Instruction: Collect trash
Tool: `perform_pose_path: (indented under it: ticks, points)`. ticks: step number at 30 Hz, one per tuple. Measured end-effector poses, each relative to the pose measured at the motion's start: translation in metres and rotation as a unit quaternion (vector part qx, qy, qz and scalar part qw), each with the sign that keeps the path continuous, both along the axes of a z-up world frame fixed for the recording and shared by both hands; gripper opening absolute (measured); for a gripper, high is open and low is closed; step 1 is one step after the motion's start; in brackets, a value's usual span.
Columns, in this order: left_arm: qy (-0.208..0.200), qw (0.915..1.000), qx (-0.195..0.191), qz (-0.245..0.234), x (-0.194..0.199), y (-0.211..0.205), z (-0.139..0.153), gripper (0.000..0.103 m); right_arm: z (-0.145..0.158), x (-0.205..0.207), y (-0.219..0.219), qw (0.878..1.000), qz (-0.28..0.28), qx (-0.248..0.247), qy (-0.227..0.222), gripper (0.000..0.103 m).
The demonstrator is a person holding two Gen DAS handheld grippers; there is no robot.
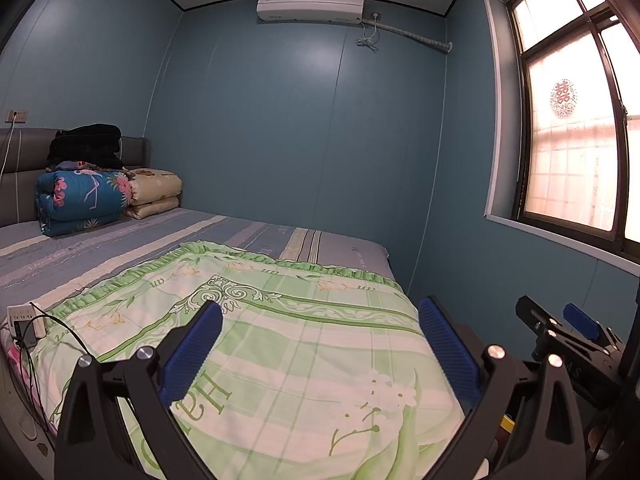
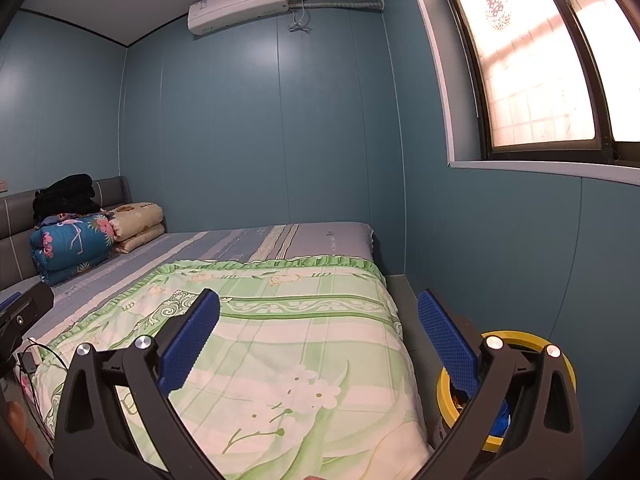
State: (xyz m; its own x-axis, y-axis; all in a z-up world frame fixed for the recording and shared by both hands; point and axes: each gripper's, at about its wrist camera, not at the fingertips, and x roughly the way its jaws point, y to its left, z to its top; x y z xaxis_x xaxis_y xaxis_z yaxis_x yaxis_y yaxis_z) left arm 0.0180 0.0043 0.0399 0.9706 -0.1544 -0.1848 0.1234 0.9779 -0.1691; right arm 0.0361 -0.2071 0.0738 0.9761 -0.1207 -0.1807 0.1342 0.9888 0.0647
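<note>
- The left gripper (image 1: 320,332) hangs over the foot end of the bed (image 1: 340,250), its blue-padded fingers (image 1: 192,354) spread wide with nothing between them.
- The right gripper (image 2: 318,326) is likewise released, its fingers (image 2: 188,346) splayed apart and empty, above the same end of the bed; in the left wrist view it shows just off the bed's window-side edge.
- A green floral quilt (image 1: 304,344) covers the foot half of the bed; striped grey-blue sheet lies bare beyond it.
- A yellow-rimmed bin (image 2: 524,338) stands on the floor beside the bed, between it and the wall under the window (image 2: 532,64); blue and dark items lie inside it, too hidden to name.
- Folded bedding (image 1: 82,200) with a black bundle on top is stacked at the head of the bed against the headboard.
- A white power strip (image 1: 26,318) with cables rests on the bed's edge opposite the window.
- No loose trash is discernible on the bed.
</note>
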Motion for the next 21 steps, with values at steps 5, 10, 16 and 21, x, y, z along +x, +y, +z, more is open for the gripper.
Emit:
perform_pose_path:
  ticks: [5, 10, 16, 21]
  points:
    - [0.005, 1.0000, 0.001, -0.002, 0.0011, 0.0009, -0.0006, 0.095, -0.0015, 0.0007, -0.0003, 1.000, 0.000, 0.000, 0.001, 0.095]
    - [0.006, 1.0000, 0.001, -0.006, 0.0023, 0.0027, -0.0006, 0.095, -0.0016, 0.0017, -0.0013, 1.000, 0.000, 0.002, 0.003, 0.095]
    - [0.007, 0.9999, 0.001, -0.008, 0.0034, 0.0042, -0.0003, 0.095, -0.0016, 0.0017, -0.0016, 1.000, 0.000, 0.002, 0.003, 0.095]
    - [0.008, 0.9999, 0.002, -0.010, 0.0043, 0.0050, -0.0008, 0.095, -0.0023, 0.0019, -0.0017, 1.000, -0.001, 0.004, 0.004, 0.095]
